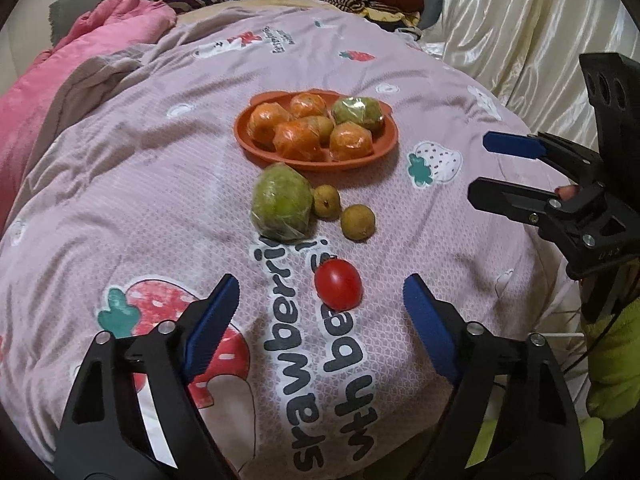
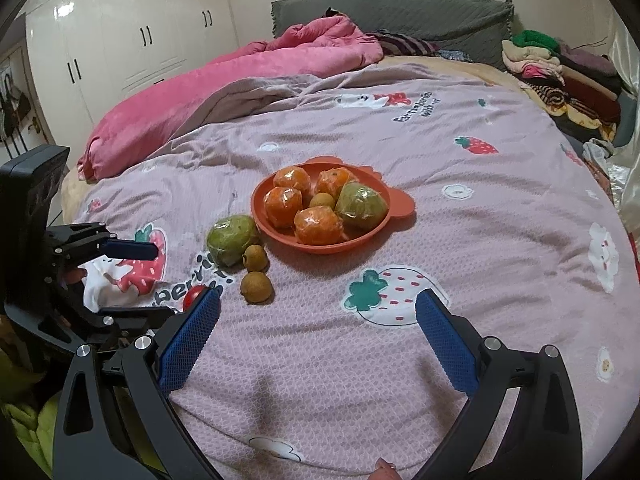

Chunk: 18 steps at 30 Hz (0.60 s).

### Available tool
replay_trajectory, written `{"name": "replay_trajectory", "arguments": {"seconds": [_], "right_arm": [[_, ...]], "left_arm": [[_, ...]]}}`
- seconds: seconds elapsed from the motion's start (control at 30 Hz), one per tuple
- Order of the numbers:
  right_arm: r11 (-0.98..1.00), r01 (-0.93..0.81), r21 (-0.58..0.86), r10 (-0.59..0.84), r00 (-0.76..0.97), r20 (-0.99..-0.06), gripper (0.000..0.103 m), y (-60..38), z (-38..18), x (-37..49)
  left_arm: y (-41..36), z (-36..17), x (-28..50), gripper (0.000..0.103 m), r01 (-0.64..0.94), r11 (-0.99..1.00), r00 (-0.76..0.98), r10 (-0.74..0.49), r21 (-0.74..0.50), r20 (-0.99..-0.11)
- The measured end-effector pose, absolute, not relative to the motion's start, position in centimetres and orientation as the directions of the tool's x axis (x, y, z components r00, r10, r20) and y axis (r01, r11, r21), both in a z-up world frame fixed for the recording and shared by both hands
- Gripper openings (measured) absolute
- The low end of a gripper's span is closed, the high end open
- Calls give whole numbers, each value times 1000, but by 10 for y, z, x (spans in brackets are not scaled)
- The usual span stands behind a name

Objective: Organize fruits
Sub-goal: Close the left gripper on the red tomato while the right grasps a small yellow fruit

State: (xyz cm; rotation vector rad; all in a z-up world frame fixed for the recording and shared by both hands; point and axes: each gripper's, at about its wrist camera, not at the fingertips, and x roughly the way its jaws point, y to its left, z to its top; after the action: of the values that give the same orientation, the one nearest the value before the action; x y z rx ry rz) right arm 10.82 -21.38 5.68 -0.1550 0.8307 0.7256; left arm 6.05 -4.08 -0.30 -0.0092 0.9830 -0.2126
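On the bed's strawberry-print quilt (image 1: 132, 184), a cherry tomato (image 1: 338, 285) lies loose just ahead of the left gripper (image 1: 320, 304), whose jaws stand apart, nothing held. The orange plate (image 1: 244, 136) beyond is already loaded with wrapped oranges. The right gripper (image 2: 318, 310) is seen agape, empty. Step judged: approach to the tomato. Next: jaws lowered astride it, closed gently, then carried to the plate.

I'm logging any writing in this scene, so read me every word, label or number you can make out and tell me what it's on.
"strawberri…": big black letters printed on the pink bedspread, upside down in the left wrist view; the word's end is hidden under the wrapped green fruit.
"with…": second big line on the bedspread, ending unclear.
Small dark print farther up the bedspread: too blurred to read.
Wrapped fruits: no readable labels.
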Motion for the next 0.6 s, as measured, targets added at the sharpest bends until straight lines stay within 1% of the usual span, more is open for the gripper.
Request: {"name": "replay_trajectory", "arguments": {"seconds": [0.03,0.2,0.23,0.3,0.33,0.37,0.4,0.43,0.47,0.5,0.57,0.6], "right_arm": [[751,-643,149,527,448,-723,98,-213,55,109],[728,-664,172,543,406,-735,98,-206,44,114],[727,-664,176,543,399,-739,98,-205,41,116],[716,-672,190,551,376,-745,94,-201,36,120],[707,-678,199,557,362,-747,84,-199,34,122],[700,-683,206,559,345,-754,77,-196,31,124],[694,-689,209,560,334,-758,76,-193,29,125],[680,-702,211,566,319,-760,73,-188,27,126],[676,-707,210,565,314,-763,67,-185,25,126],[669,-713,211,566,303,-767,64,-181,24,127],[643,-733,222,578,275,-768,53,-173,20,128],[637,-737,225,581,266,-769,51,-171,19,128]], "left_arm": [[-42,-4,61,72,178,978,532,-187,-107,-826],[-44,-13,64,52,196,971,505,-219,-137,-835],[-45,-14,65,50,201,969,500,-227,-144,-836],[-47,-17,67,45,207,965,489,-243,-159,-838],[-48,-18,68,44,208,965,486,-244,-160,-839],[-48,-19,68,44,207,965,486,-244,-161,-839],[-48,-20,70,44,206,965,484,-246,-164,-840],[-48,-21,70,44,205,965,483,-246,-165,-841],[-48,-22,71,41,203,965,482,-246,-166,-841],[-48,-23,71,38,203,965,480,-247,-167,-842],[-49,-26,73,35,204,964,474,-250,-170,-844],[-49,-27,74,32,204,964,471,-248,-170,-847]]}}
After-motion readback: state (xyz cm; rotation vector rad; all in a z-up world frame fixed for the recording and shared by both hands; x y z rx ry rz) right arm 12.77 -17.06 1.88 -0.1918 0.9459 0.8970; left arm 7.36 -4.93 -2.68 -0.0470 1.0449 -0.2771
